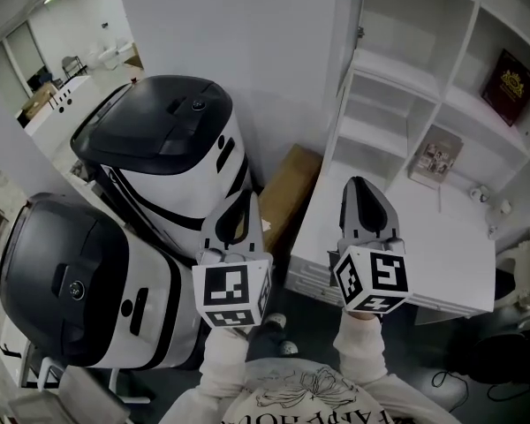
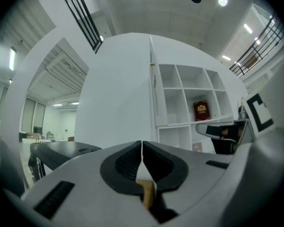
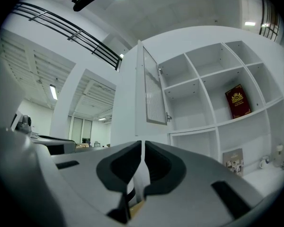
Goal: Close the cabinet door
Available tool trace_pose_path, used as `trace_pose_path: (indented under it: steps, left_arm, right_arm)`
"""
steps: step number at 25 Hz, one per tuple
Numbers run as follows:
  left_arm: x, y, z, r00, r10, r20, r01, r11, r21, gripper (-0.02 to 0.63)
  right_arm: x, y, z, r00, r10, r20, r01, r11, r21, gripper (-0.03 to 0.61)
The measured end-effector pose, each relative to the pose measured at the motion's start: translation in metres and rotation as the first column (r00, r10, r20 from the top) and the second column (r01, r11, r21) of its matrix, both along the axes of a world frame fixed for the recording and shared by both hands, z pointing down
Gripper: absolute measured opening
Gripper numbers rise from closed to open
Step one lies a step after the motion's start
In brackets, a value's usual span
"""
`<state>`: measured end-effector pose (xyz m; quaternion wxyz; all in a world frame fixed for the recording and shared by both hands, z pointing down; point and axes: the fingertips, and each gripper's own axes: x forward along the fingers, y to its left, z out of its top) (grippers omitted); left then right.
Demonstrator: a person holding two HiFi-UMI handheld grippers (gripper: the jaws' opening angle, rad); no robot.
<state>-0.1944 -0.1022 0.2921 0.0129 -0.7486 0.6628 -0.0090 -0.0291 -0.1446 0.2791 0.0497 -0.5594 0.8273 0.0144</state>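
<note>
Nearest the camera, pale sleeves (image 1: 358, 347) lead up to the two marker cubes, and both tools point forward at about chest height. The left gripper (image 1: 244, 203) has its jaws pressed together with nothing between them, as its own view shows (image 2: 142, 148). The right gripper (image 1: 359, 188) is likewise clenched and empty (image 3: 143, 148). Neither tool touches any furniture. Beside the left gripper stand two bulky black-and-white machines, one just below and left of it (image 1: 71, 281) and the other further out (image 1: 159, 140). A brown cardboard box (image 1: 291, 193) lies on the floor between the machines and the white cabinet (image 1: 397, 78). The right gripper hovers over the cabinet's lower section, whose white top (image 1: 424, 246) juts forward. Behind it a framed picture (image 1: 437, 155) leans in a compartment, and a few small objects sit to its right, too small to make out. Beyond the jaw tips, the cabinet door (image 3: 151, 89) stands open. It has a ribbed panel and swings out from the left edge of the upper shelves, well apart from both grippers. Farthest in, a dark red book (image 1: 510, 75) stands upright in one upper cubby.
</note>
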Motion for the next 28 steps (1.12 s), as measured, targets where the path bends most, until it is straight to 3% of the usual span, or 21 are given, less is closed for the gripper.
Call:
trace_pose_path:
  steps: [10, 17, 28]
  left_arm:
    - [-0.029, -0.045, -0.018, 1.0, 0.002, 0.018, -0.002, 1.0, 0.03, 0.008]
    - [-0.054, -0.062, -0.02, 1.0, -0.016, 0.02, 0.015, 0.999, 0.032, 0.008]
    - [-0.07, -0.08, -0.018, 1.0, -0.014, 0.014, 0.013, 1.0, 0.027, 0.008]
  right_arm:
    - [-0.025, -0.049, -0.038, 1.0, -0.025, -0.012, 0.025, 0.999, 0.045, 0.023]
    - [-0.042, -0.069, -0.059, 0.999, -0.038, -0.029, 0.041, 0.995, 0.088, 0.081]
    - [-0.054, -0.09, -0.072, 0.999, -0.028, -0.046, 0.033, 0.994, 0.102, 0.118]
